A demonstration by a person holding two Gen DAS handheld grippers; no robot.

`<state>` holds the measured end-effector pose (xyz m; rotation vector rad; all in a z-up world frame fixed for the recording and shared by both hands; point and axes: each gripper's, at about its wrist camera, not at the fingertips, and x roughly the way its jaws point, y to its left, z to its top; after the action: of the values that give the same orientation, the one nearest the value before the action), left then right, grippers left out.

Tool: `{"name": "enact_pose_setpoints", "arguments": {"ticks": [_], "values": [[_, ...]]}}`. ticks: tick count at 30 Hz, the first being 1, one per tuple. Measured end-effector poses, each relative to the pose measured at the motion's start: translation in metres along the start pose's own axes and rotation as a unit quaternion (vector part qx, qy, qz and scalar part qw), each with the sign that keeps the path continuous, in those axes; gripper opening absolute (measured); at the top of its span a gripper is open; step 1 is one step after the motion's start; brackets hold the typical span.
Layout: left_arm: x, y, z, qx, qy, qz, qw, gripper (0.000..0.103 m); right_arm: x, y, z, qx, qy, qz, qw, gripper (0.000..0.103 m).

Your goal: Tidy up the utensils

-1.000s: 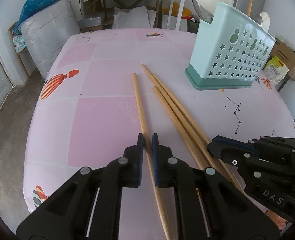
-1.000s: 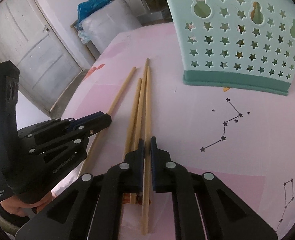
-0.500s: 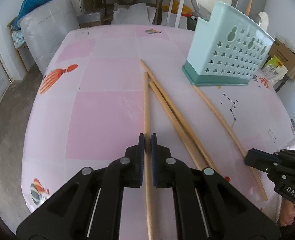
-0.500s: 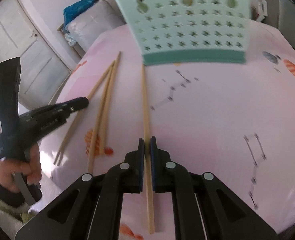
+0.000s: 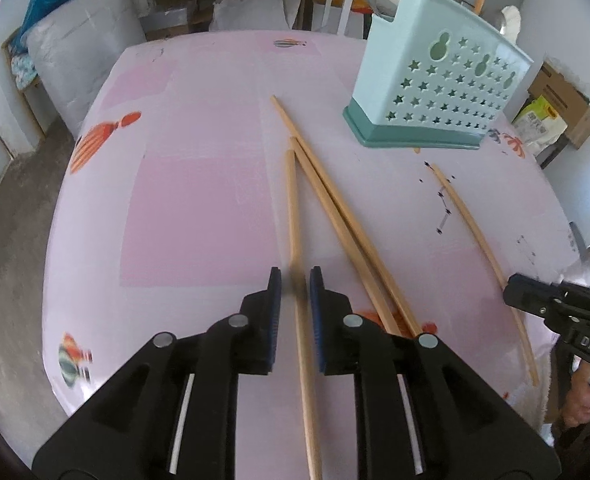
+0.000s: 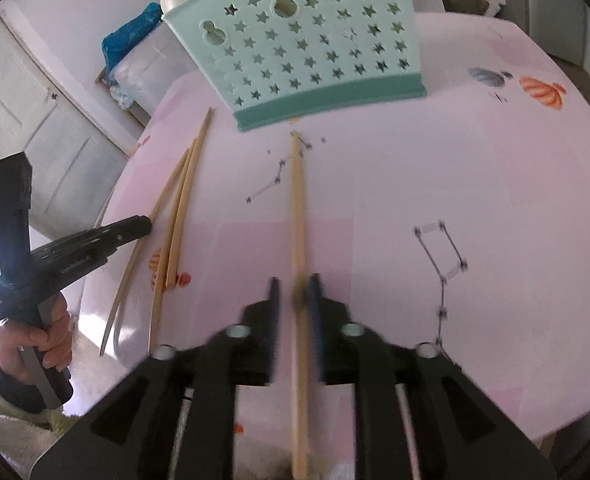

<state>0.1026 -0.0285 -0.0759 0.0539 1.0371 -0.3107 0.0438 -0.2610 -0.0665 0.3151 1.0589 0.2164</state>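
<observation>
Two hand-held grippers opening | left (image 5: pixel 295 282): chopstick (image 5: pixel 293 208) between | right (image 6: pixel 294 288): same

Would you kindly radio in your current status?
Left gripper, right gripper jaws opening, a chopstick between each. Utensil holder ahead. Nothing blocking.

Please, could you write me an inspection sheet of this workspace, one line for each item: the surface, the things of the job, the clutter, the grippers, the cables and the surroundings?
Surface: table under a pink printed cloth.
Job's things: four wooden chopsticks lying flat; pair in the middle; holder upright, mint green, star holes.
Clutter: nothing seen on the table.
Grippers: left gripper jaws opening, left chopstick between them; right gripper jaws opening, right chopstick between them; blur hides pad contact.
Cables: nothing seen.
Surroundings: wrapped bundle, white door, cardboard box.
</observation>
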Motion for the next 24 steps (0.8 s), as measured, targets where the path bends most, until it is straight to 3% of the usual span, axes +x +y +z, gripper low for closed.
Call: {"name": "enact_pose_setpoints", "arguments": {"ticks": [6,9,16,24], "values": [[0.020,-0.004,0.027,0.031,-0.015,0.040,0.9986,0.013,0.017,0.011,0.022,-0.026,-0.022,-0.019,0.999,0.020],[0.024,-0.004,0.032,0.030,-0.021,0.047,0.9983,0.006,0.022,0.014,0.027,-0.033,-0.032,-0.034,0.998,0.007],[0.010,-0.001,0.013,0.013,-0.009,0.026,0.9995,0.005,0.007,0.000,0.011,-0.009,-0.022,-0.023,0.999,0.007],[0.014,-0.017,0.013,0.049,-0.019,0.066,0.9964,0.013,0.014,0.001,0.021,-0.004,-0.015,-0.019,1.000,0.008]]}}
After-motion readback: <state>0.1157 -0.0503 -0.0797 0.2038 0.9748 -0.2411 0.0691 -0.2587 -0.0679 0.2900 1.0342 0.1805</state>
